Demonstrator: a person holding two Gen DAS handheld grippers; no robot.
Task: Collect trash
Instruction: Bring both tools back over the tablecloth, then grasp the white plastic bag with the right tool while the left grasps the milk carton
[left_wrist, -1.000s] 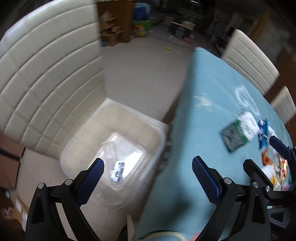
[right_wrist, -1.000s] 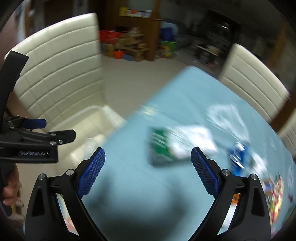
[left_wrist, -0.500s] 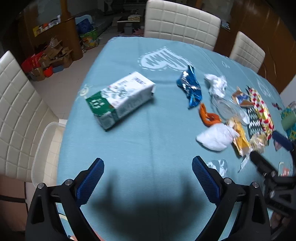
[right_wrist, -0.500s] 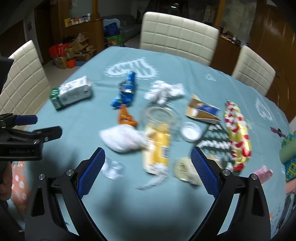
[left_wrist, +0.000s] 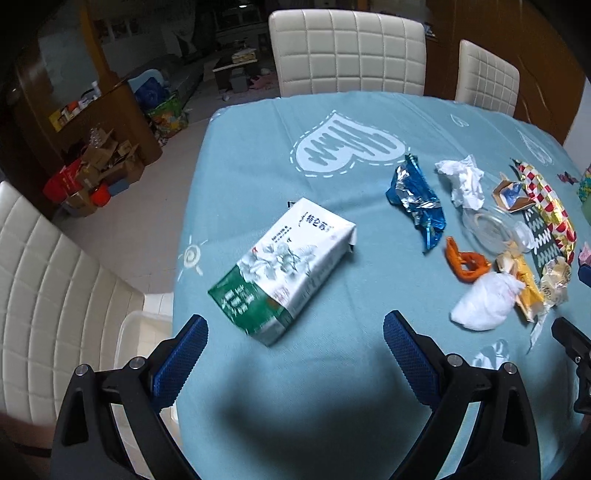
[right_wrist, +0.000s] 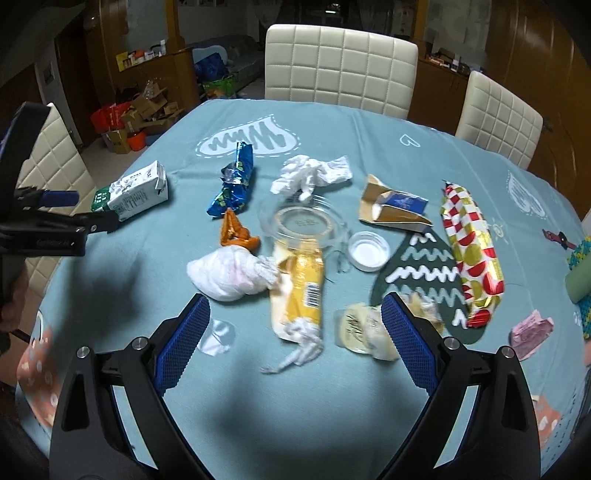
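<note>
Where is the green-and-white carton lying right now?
The green-and-white carton lies on its side on the blue tablecloth near the table's left edge, just ahead of the open left gripper, left of the blue foil wrapper.

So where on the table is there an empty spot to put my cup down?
Bare cloth lies along the near edge, just in front of the right gripper, and at the far end around the white heart print, beyond the carton. The middle is crowded: the blue wrapper, tissue, clear lid and yellow wrapper sit close together.
</note>
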